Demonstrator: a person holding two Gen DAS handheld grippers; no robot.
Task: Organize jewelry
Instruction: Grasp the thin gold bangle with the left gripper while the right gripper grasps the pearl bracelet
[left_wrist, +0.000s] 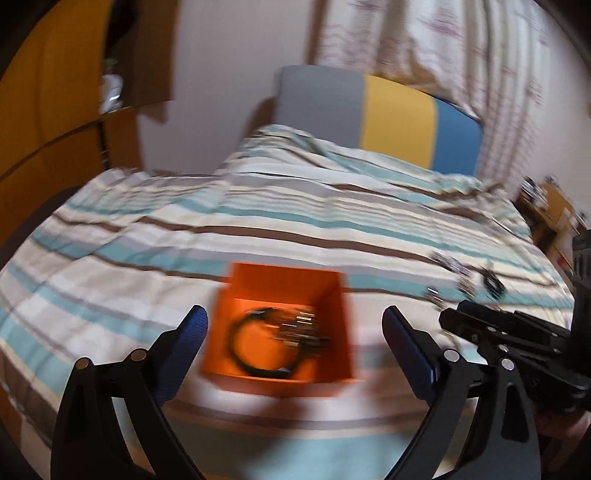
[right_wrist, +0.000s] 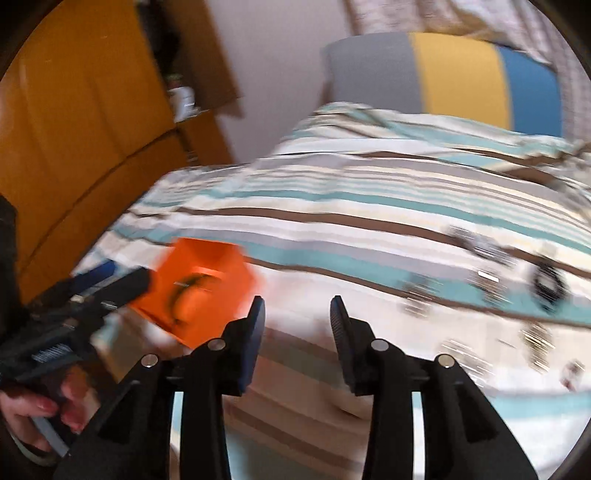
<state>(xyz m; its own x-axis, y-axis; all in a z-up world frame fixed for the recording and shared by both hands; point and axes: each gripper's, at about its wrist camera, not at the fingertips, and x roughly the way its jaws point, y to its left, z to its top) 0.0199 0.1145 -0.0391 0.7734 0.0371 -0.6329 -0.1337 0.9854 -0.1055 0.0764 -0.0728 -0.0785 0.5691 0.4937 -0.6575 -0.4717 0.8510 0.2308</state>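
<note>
An open orange box (left_wrist: 280, 325) sits on the striped bedspread (left_wrist: 258, 221), with a black bracelet (left_wrist: 255, 343) and some shiny pieces inside. My left gripper (left_wrist: 295, 332) is open, its fingers either side of the box, just above it. The box also shows in the right wrist view (right_wrist: 199, 284), at the left. Loose jewelry (left_wrist: 465, 277) lies scattered on the bed to the right, blurred, also in the right wrist view (right_wrist: 495, 280). My right gripper (right_wrist: 297, 317) is open and empty above the bedspread, between the box and the loose pieces.
A grey, yellow and blue headboard (left_wrist: 388, 114) stands at the far end of the bed. A wooden wardrobe (right_wrist: 85, 122) is on the left. A curtain (left_wrist: 443, 44) hangs at the back right. Both views are motion-blurred.
</note>
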